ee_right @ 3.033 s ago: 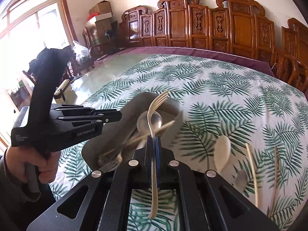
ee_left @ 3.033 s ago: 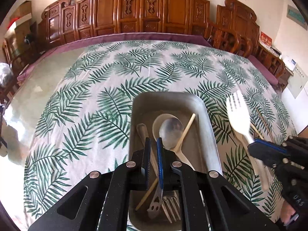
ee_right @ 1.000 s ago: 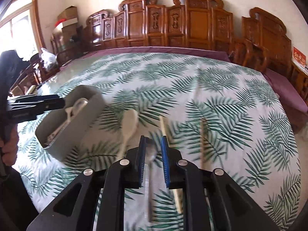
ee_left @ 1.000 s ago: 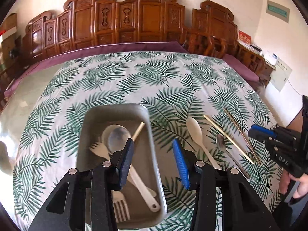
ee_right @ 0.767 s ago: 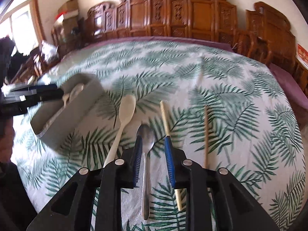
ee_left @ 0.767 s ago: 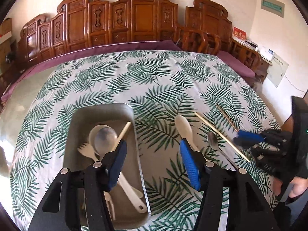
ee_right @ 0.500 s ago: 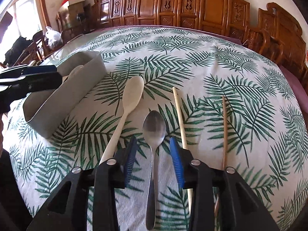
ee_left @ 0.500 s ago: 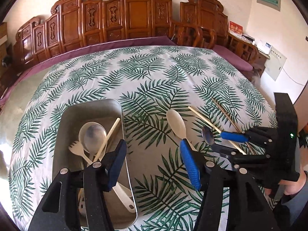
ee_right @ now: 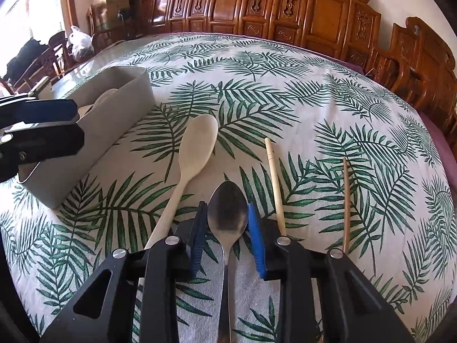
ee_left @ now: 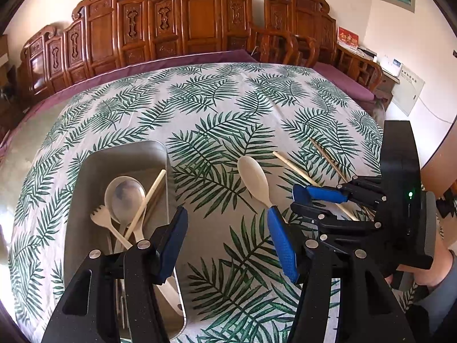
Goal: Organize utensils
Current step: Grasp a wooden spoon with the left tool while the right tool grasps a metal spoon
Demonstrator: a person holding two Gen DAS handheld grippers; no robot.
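A metal spoon [ee_right: 227, 214] lies on the leaf-print cloth. My right gripper [ee_right: 226, 210] is low over it, its jaws closing with the spoon's bowl between the blue pads; they look just short of pressing. The same gripper [ee_left: 298, 201] shows at the right of the left wrist view. A grey bin [ee_left: 94, 168] holds spoons, a white fork and a chopstick. My left gripper [ee_left: 227, 225] hangs open and empty over bare cloth, right of the bin. A wooden spoon [ee_left: 252, 177] lies just beyond it.
Two chopsticks [ee_right: 274, 183] [ee_right: 346, 200] lie right of the metal spoon, the wooden spoon [ee_right: 197, 145] left of it. The bin [ee_right: 122, 100] stands at the left. Carved wooden chairs [ee_left: 200, 20] ring the far side of the table. A hand [ee_left: 431, 274] holds the right gripper.
The right gripper sank onto the metal spoon, opened, and now straddles its bowl. The left gripper opened wider and shifted right, off the bin. The white fork held earlier now lies in the bin.
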